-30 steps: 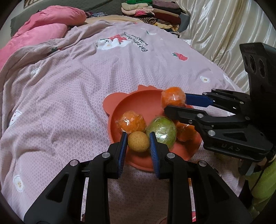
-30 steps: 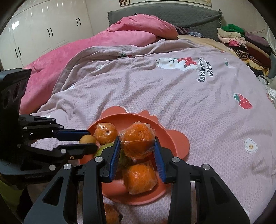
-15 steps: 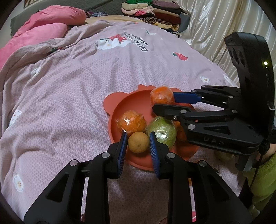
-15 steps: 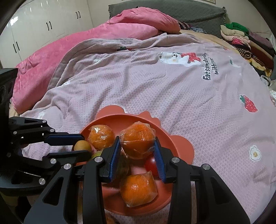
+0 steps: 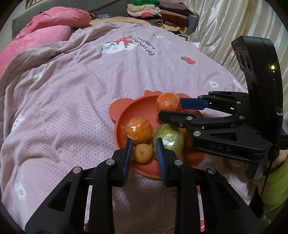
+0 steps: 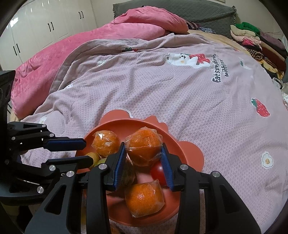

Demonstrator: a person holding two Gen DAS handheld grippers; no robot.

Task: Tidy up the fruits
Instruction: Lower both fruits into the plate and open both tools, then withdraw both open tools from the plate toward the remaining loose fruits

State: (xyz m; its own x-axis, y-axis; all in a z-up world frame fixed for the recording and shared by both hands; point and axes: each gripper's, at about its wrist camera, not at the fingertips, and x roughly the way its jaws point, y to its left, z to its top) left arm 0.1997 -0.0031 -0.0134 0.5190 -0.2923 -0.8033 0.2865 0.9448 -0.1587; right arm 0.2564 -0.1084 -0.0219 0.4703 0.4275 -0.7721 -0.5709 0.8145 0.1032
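An orange-red bear-eared plate (image 5: 126, 115) (image 6: 189, 153) lies on the bed. On it are a wrapped orange (image 5: 137, 128) (image 6: 106, 143), a wrapped green fruit (image 5: 168, 138), a small brown fruit (image 5: 142, 153), a red fruit (image 6: 158, 172) and another wrapped orange (image 6: 144, 198). My left gripper (image 5: 144, 149) has opened; its pads stand apart on either side of the brown fruit, which rests on the plate. My right gripper (image 6: 143, 153) (image 5: 168, 108) is shut on a wrapped orange (image 6: 143, 146) (image 5: 168, 103) and holds it over the plate's far part.
The plate lies on a mauve printed bedspread (image 5: 90, 81). A pink quilt (image 6: 90, 45) lies at the head of the bed. Folded clothes (image 5: 156, 10) are stacked at the far end. Cream curtains (image 5: 234, 27) hang on the right. Another fruit (image 5: 234, 162) lies by the plate.
My left gripper has opened and let go of the small brown fruit, which now sits on the plate. My right gripper has carried its wrapped orange farther over the plate.
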